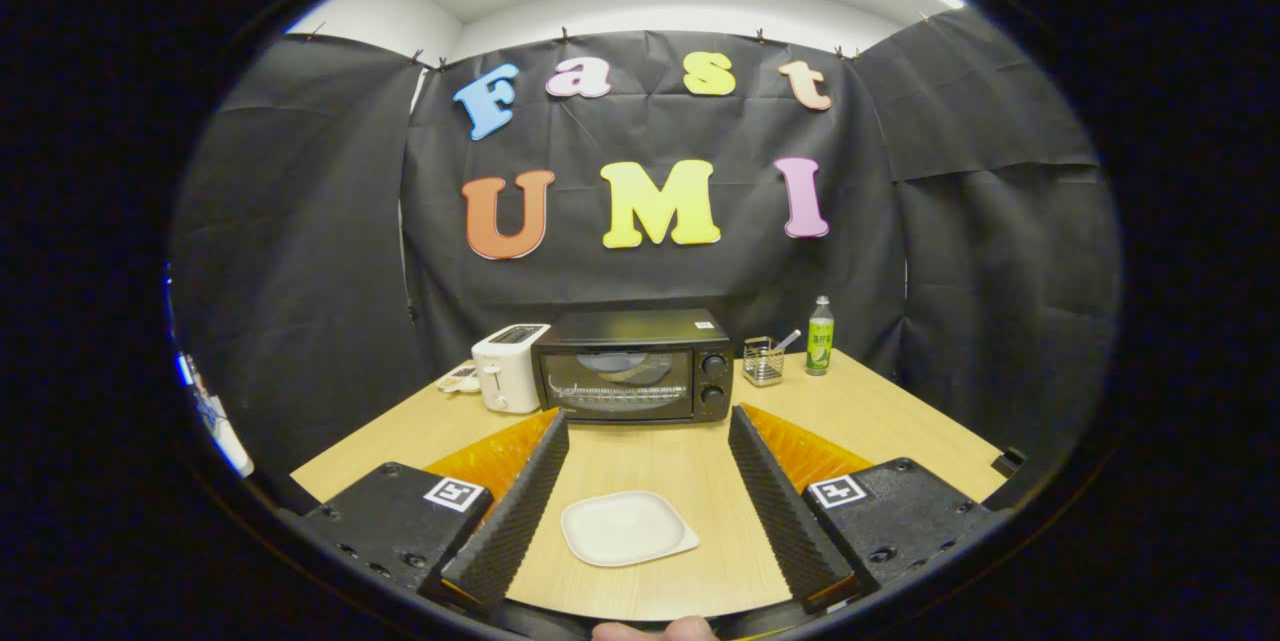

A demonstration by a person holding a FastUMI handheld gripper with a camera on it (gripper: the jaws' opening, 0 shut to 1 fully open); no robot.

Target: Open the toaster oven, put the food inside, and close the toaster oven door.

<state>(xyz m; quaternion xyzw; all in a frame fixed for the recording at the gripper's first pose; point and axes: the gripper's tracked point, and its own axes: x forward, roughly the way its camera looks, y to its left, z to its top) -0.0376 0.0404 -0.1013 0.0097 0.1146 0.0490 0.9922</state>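
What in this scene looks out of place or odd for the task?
The white plate between the open fingers looks empty; no food is visible on it. The toaster oven door is closed. Nothing looks spilled or damaged.

A black toaster oven [634, 366] stands at twelve o'clock beyond the spread, empty gripper [648, 426] fingers, glass door closed, two knobs at its right.
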